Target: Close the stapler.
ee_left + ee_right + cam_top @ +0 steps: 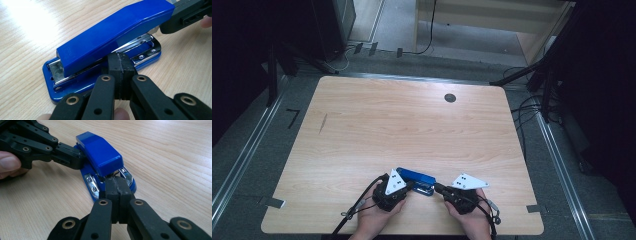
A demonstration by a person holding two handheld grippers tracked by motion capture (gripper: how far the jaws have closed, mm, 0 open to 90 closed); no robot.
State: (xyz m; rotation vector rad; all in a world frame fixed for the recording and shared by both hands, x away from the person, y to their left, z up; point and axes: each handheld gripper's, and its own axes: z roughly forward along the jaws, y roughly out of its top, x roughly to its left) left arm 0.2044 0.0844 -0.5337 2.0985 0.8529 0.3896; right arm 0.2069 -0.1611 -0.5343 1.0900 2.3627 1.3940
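Item: blue stapler [416, 180], one piece, lying flat on the wooden table [402, 125] near its front edge, roughly midway across. From the high view I find it between my two grippers, its long axis running left to right with a slight slant.

Left gripper [410, 185]: I see its jaws pressed together pad to pad, nothing between them. In the left gripper view the closed tips [120, 72] sit against the long side of the stapler [107, 47], about halfway along, at the gap between the blue top arm and the base. The metal magazine shows just beyond the tips.

Right gripper [437, 188]: jaws likewise closed on themselves, holding nothing. In the right gripper view the tips [117, 188] meet the near end of the stapler [101, 157], under the raised blue cap and over the chrome plate of the base. Whether they bear on it or only touch, I cannot tell.

Hands: one behind each gripper, at the table's front edge.
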